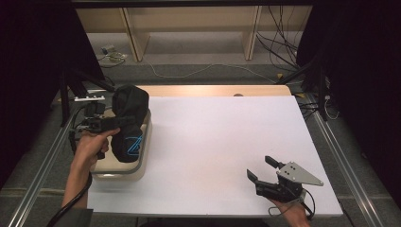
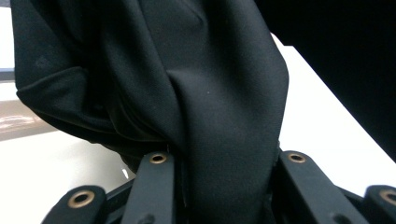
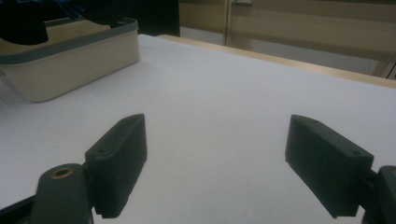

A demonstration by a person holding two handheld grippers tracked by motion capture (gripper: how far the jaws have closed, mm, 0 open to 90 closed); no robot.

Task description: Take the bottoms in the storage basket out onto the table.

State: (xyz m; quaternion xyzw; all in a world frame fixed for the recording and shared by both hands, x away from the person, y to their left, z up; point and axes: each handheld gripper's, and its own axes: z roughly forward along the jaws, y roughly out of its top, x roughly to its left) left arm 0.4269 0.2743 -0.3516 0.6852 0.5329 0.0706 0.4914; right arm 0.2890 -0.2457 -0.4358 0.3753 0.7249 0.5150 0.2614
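Observation:
A black garment (image 1: 128, 122) with a blue print hangs bunched over a cream basin (image 1: 144, 142) at the table's left edge. My left gripper (image 1: 124, 122) is shut on it, lifting it above the basin. In the left gripper view the black cloth (image 2: 196, 88) runs down between the two jaws and is pinched there. My right gripper (image 1: 259, 168) rests near the table's front right, open, with nothing between its fingers. In the right gripper view its jaws stand wide apart over the bare white table (image 3: 219, 112), with the basin (image 3: 70, 60) far to the left.
A white sheet (image 1: 222, 142) covers the table, and a wooden strip (image 1: 213, 90) shows along its far edge. Metal rails (image 1: 38, 165) run along both sides. Behind stand wooden shelf legs (image 1: 135, 38) and loose cables (image 1: 279, 47) on the floor.

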